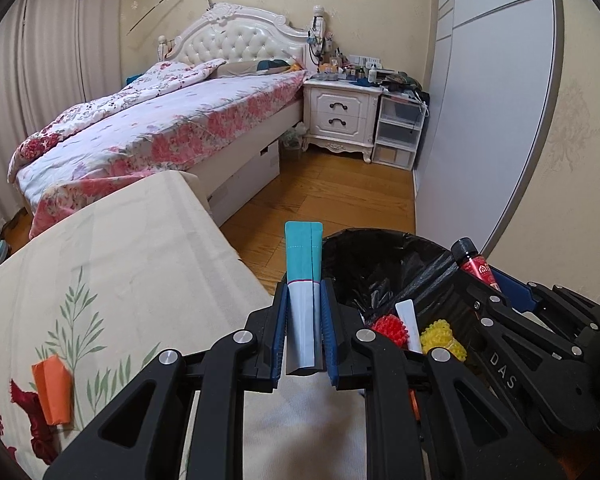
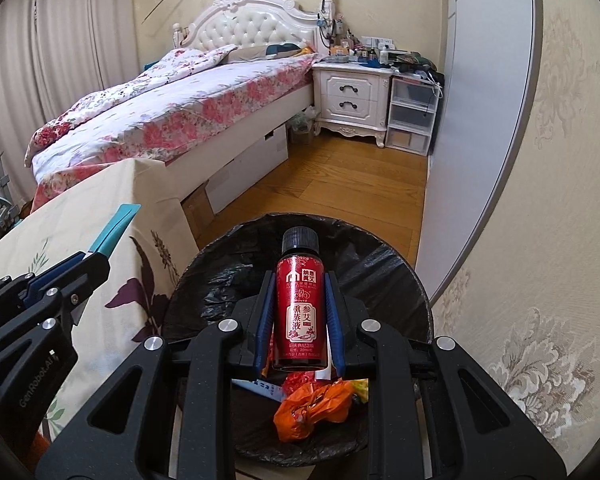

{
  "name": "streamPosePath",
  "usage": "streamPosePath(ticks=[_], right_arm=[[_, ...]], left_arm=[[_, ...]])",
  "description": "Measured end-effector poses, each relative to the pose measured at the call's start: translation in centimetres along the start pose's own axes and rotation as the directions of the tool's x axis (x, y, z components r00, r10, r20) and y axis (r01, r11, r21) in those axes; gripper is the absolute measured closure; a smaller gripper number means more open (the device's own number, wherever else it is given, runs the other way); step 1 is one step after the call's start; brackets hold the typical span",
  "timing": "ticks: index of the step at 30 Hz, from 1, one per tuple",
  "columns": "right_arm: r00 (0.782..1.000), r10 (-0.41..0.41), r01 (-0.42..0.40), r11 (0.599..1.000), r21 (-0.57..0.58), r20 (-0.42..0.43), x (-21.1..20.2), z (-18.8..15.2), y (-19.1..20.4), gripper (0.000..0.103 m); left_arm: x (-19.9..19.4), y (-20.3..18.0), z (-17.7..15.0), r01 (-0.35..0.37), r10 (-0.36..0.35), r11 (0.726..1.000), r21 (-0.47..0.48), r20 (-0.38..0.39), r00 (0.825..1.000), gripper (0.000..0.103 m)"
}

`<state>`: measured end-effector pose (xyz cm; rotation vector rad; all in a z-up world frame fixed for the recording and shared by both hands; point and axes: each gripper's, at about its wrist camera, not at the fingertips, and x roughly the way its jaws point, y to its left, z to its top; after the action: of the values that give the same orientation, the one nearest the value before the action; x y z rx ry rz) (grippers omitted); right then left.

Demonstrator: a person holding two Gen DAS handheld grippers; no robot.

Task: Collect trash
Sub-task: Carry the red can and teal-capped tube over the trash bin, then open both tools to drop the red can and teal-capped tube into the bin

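A flat teal-and-white packet [image 1: 303,280] is clamped between the pads of the left gripper [image 1: 304,300], held at its lower half and poised just beside the rim of the black-lined bin [image 2: 400,264]. It is judged light, thin and floppy — best pinched across its flat faces. A small red bottle [image 2: 300,300] is gripped around its labelled body by the right gripper [image 2: 300,308], directly over the bin; it is judged rigid, smooth and possibly breakable — a mid-body hold suits it.
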<state>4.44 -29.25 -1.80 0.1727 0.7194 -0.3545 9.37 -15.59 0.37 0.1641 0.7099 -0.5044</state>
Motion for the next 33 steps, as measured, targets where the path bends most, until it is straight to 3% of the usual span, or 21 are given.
streamPosePath(ticks=[17, 19, 21, 26, 28, 33], right_arm=[[0.999, -0.029, 0.030, 0.999, 0.040, -0.023, 1.7, -0.3, -1.4, 0.079], [0.999, -0.028, 0.029, 0.999, 0.041, -0.025, 1.7, -0.5, -1.4, 0.079], [0.999, -0.028, 0.029, 0.999, 0.041, -0.024, 1.6, -0.4, -1.4, 0.078], [0.999, -0.032, 0.033, 0.998, 0.047, -0.027, 1.8, -0.6, -1.6, 0.076], [0.999, -0.035, 0.036, 0.998, 0.051, -0.021, 1.7, -0.7, -1.6, 0.063], [0.999, -0.039, 0.040, 0.998, 0.049, -0.018, 1.6, -0.7, -1.5, 0.061]], left_arm=[[2.5, -1.6, 0.6, -0.009, 0.010, 1.000, 0.023, -0.040, 0.999, 0.083], [2.7, -1.6, 0.6, -0.011, 0.012, 1.000, 0.021, -0.045, 0.999, 0.075], [2.7, -1.5, 0.6, -0.014, 0.015, 1.000, 0.017, -0.045, 0.999, 0.059], [2.9, -1.3, 0.4, -0.019, 0.019, 1.000, 0.010, -0.051, 0.999, 0.051], [2.8, -1.2, 0.4, -0.021, 0.022, 1.000, 0.005, -0.051, 0.998, 0.046], [2.5, -1.2, 0.5, -0.029, 0.029, 1.000, -0.001, -0.041, 0.999, 0.035]])
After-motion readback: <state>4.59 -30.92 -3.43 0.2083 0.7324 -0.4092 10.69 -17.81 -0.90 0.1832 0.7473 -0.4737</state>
